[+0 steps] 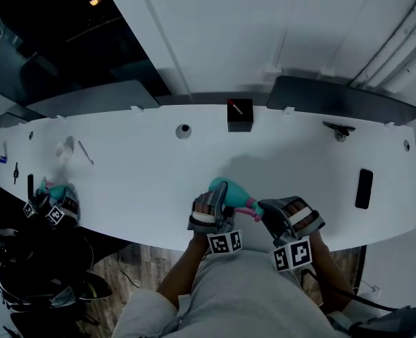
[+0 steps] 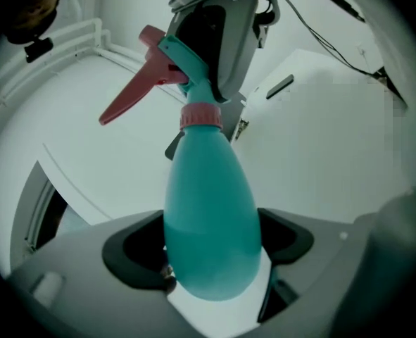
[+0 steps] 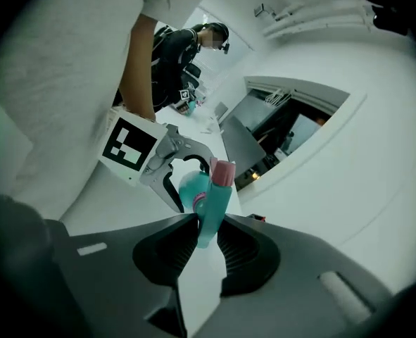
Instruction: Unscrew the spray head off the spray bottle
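Teal spray bottle point(image 1: 225, 191), held above the bench's point(image 1: 137, 167) near edge, mid-length. The left hand-held gripper point(image 1: 216, 204) clamps its body; the right hand-held gripper point(image 1: 267, 215) is closed on the spray head point(image 2: 183, 65). The pink collar point(image 2: 200, 116) is seated, so unscrewing remains. Long axis roughly level, head pointing right.

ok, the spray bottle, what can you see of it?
The spray bottle has a teal, teardrop-shaped body of smooth, plastic-looking material, with a pink collar at the neck. Its teal spray head is in place and carries a reddish-pink trigger. It is held over the white table near the person's edge, lying roughly level. The left claw grips the wide base end; the right claw is closed on the spray head.
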`<action>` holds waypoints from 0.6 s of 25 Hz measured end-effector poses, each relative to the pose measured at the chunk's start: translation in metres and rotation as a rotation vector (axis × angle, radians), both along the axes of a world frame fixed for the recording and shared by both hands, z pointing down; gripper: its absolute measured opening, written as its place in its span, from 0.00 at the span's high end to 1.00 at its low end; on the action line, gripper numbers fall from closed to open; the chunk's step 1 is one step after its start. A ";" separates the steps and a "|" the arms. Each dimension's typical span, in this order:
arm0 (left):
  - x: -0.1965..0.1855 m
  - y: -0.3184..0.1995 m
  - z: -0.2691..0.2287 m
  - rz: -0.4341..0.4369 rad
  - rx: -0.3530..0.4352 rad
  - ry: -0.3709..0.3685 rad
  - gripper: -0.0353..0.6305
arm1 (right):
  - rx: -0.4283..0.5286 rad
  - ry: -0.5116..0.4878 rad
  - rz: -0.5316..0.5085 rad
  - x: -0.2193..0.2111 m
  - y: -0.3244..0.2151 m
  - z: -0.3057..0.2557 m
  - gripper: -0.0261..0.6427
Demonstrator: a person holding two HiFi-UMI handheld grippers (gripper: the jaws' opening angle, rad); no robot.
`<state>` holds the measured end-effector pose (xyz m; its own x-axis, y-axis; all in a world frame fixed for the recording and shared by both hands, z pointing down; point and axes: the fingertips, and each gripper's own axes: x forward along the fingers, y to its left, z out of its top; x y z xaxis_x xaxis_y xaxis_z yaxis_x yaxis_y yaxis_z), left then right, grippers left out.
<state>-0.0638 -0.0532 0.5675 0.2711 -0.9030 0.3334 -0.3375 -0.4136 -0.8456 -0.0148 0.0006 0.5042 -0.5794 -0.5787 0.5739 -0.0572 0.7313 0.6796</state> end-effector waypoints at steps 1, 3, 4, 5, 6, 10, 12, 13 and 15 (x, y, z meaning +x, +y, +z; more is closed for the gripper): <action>0.001 -0.001 -0.002 0.005 0.000 0.009 0.35 | 0.008 -0.012 -0.012 0.000 0.001 -0.003 0.83; 0.003 -0.001 -0.004 0.021 0.001 0.018 0.35 | 0.032 -0.021 -0.043 0.000 0.004 -0.007 0.83; 0.004 -0.001 -0.006 0.029 0.002 0.020 0.35 | 0.051 -0.016 -0.059 0.000 0.004 -0.008 0.83; 0.004 -0.001 -0.007 0.035 0.003 0.023 0.35 | 0.069 -0.011 -0.069 0.001 0.004 -0.008 0.83; 0.005 -0.001 -0.008 0.038 0.003 0.027 0.35 | 0.078 -0.012 -0.069 0.002 0.004 -0.009 0.82; 0.001 -0.005 -0.009 -0.011 -0.009 0.056 0.35 | -0.101 -0.249 0.035 0.002 0.003 -0.021 0.76; -0.005 -0.009 -0.012 -0.037 0.008 0.059 0.35 | -0.325 -0.479 0.109 0.002 0.006 -0.030 0.58; -0.006 -0.011 -0.015 -0.039 0.022 0.054 0.35 | -0.461 -0.609 0.148 0.003 0.007 -0.035 0.55; -0.007 -0.014 -0.018 -0.035 0.039 0.044 0.35 | -0.775 -0.873 0.258 0.009 0.008 -0.039 0.54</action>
